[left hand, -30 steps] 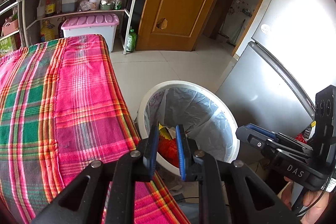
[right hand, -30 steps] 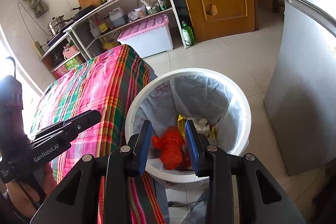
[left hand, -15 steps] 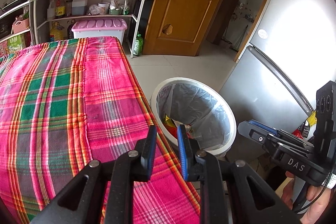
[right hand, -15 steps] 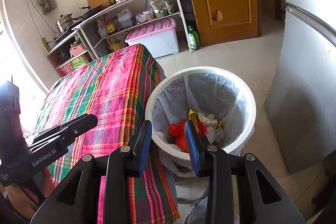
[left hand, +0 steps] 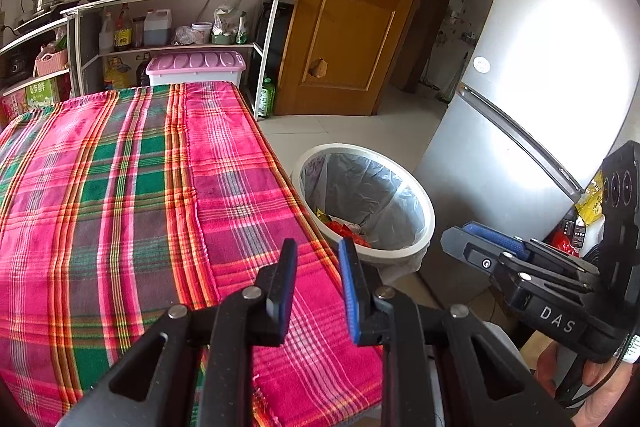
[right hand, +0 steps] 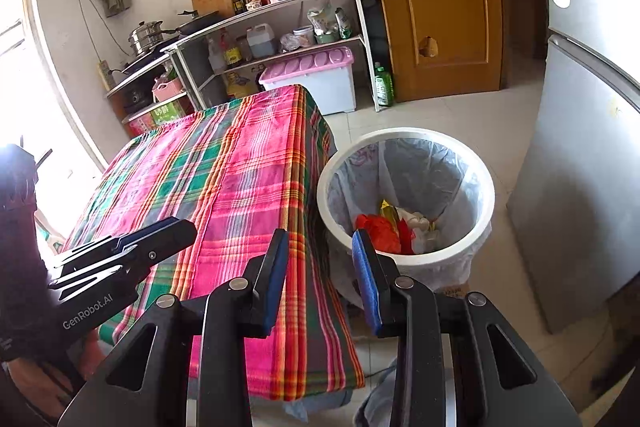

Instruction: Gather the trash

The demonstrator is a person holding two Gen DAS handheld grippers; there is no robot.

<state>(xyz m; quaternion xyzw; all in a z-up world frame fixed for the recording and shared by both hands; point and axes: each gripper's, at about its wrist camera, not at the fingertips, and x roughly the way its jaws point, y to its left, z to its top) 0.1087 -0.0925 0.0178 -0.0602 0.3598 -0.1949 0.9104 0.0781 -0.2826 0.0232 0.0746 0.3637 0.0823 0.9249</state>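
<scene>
I take the white trash bin (right hand: 404,187) as my landmark. It stands on the floor tight against the long edge of the plaid-covered surface (left hand: 120,187), lined with a grey bag, and the collected trash (right hand: 394,227), red, yellow and white scraps, lies at its bottom.

My left gripper (left hand: 318,285) points forward and downward over the near corner of the surface, just on the surface side of the bin. Its blue pads stand a narrow gap apart with nothing between them.

My right gripper (right hand: 322,279) tilts down at a similar slant, over the cloth's hanging edge right beside the bin; its right finger overlaps the bin's near rim in my right wrist view. Its pads stand apart, somewhat wider than the left's, and hold nothing.

In the left wrist view, the hand (left hand: 596,383) bearing the right gripper shows low, on the bin's fridge side.
</scene>
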